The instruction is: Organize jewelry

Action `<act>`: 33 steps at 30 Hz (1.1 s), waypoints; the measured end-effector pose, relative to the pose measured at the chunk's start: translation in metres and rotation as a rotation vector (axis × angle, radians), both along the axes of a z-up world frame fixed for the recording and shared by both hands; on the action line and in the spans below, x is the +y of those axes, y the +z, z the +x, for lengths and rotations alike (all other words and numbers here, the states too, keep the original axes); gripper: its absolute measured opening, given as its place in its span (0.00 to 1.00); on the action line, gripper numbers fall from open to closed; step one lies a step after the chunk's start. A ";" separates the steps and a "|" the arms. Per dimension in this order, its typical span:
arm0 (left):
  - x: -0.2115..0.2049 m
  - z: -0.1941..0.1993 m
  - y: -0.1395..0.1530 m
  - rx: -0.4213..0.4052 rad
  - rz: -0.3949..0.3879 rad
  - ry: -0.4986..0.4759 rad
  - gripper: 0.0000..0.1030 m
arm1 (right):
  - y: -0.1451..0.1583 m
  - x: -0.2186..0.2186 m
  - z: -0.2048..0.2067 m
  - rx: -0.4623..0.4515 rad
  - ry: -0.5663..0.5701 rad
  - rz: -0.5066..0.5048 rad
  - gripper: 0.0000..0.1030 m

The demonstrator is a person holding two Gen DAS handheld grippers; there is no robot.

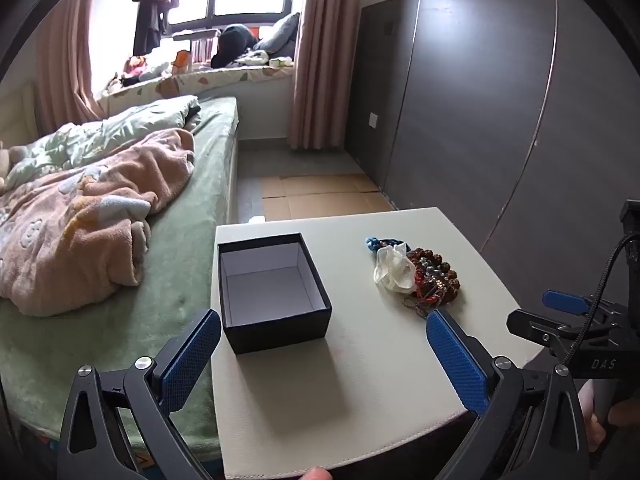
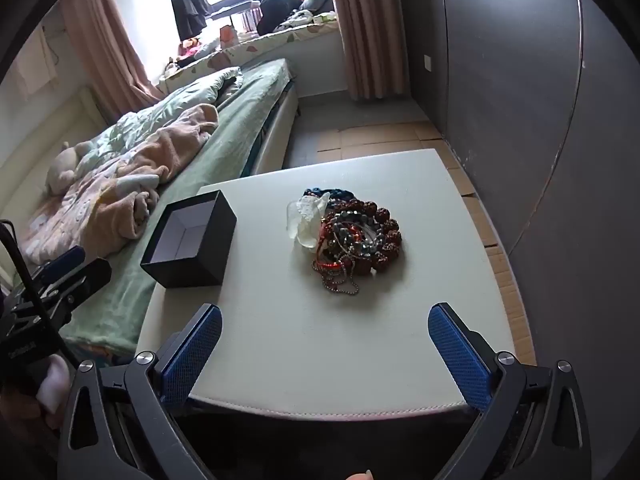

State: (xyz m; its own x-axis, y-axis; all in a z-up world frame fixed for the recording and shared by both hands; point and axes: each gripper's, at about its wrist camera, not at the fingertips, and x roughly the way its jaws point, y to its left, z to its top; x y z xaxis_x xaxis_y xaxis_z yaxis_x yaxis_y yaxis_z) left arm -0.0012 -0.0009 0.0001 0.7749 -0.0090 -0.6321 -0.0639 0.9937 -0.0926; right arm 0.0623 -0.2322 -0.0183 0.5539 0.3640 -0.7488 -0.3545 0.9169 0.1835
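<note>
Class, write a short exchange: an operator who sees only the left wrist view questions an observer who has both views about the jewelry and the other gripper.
Operator: The near edge of the jewelry pile is hidden from me. What lies there?
Observer: A thin ball chain trails out of the pile toward you, flat on the table.
Operator: I see only a part of the right gripper. How do its jaws stand?
Observer: Wide apart, nothing between them, and short of the pile.

One open black box point(image 2: 190, 240), one jewelry heap point(image 2: 352, 240), one table point(image 2: 360, 360).
</note>
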 end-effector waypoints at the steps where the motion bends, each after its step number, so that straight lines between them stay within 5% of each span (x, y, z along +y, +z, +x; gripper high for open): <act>1: -0.001 -0.001 0.000 -0.002 0.006 0.000 1.00 | 0.000 0.000 0.000 0.006 0.002 0.005 1.00; 33: -0.007 -0.005 0.002 0.005 -0.003 -0.035 1.00 | 0.006 -0.005 -0.005 -0.015 -0.005 0.028 1.00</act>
